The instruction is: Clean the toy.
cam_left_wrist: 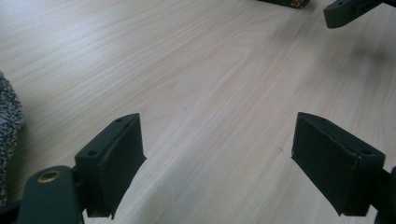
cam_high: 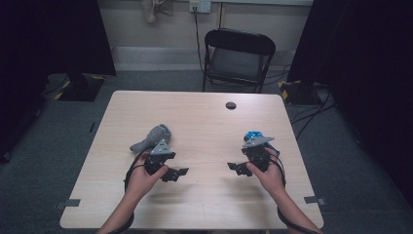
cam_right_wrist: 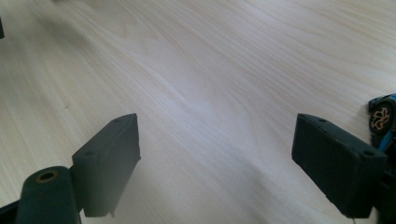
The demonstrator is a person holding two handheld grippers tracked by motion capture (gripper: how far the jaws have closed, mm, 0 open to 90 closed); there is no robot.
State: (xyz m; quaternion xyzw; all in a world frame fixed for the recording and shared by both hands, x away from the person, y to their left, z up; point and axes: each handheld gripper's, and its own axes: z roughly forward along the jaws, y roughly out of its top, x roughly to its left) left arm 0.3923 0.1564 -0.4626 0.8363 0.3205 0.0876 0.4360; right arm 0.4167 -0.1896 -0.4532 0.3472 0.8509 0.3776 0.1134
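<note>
A grey knitted cloth item [cam_high: 151, 138] lies on the left half of the wooden table [cam_high: 204, 122], and its edge shows as grey fabric [cam_left_wrist: 7, 126] in the left gripper view. Just in front of it, my left gripper [cam_high: 178, 173] [cam_left_wrist: 217, 126] points toward the table's middle, jaws open over bare wood. A blue toy car [cam_high: 253, 136] [cam_right_wrist: 383, 119] sits on the right half. My right gripper [cam_high: 236, 168] [cam_right_wrist: 218, 123] is held just in front of the car, facing the left one, open with nothing between its pads.
A black folding chair [cam_high: 238, 53] stands beyond the far table edge. A dark round cable hole [cam_high: 231, 105] sits near the far side of the tabletop. Cables trail on the floor at the right. A jaw of the right gripper [cam_left_wrist: 345, 10] shows across the gap.
</note>
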